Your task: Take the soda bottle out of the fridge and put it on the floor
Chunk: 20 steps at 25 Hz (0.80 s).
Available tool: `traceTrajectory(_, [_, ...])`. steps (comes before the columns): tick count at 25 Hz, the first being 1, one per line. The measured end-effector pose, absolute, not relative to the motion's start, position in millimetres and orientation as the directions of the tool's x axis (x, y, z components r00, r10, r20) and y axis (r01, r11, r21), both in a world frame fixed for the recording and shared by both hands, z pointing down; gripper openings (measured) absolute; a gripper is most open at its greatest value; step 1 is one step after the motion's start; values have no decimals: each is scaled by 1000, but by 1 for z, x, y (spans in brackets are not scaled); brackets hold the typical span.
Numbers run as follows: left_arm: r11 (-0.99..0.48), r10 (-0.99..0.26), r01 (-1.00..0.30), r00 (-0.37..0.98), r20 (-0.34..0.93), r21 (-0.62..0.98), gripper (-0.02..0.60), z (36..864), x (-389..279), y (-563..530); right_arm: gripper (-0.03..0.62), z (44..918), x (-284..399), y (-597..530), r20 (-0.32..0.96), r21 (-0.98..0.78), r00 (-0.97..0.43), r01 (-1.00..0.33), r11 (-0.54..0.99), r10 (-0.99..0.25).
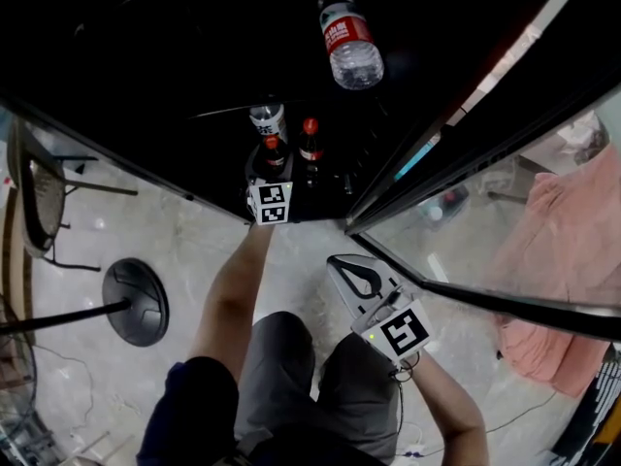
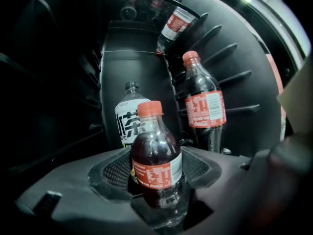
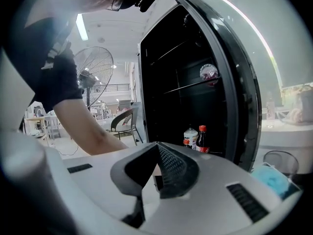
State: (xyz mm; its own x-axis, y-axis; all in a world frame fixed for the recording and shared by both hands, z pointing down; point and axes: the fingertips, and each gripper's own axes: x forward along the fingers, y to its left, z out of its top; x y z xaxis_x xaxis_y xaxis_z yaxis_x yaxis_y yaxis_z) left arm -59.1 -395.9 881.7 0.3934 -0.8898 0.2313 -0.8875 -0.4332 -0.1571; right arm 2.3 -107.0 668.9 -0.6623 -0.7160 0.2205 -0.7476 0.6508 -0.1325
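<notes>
Coca-Cola script on red labels of front soda bottle (image 2: 155,155) and rear soda bottle (image 2: 204,109); "茶" on white bottle (image 2: 127,124)

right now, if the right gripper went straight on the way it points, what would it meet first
Probably the open fridge: the right gripper, jaws together and empty, aims into its dark lower part, toward the bottles standing there. The person's forearm lies just left of that line. Depth is unclear.
</notes>
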Motion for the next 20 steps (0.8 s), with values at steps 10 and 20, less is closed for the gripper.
traceTrajectory(10, [-436,-890,-885,395,229,-165,313,880,-63,-390,18,676,1,-104,230,-139,-660,-750,647,-715])
traceTrajectory(20, [-428,-895,-897,402,193,-113,311,862,-70,-375,18,685,4,-104,244,-144,-658,-751,644,-713])
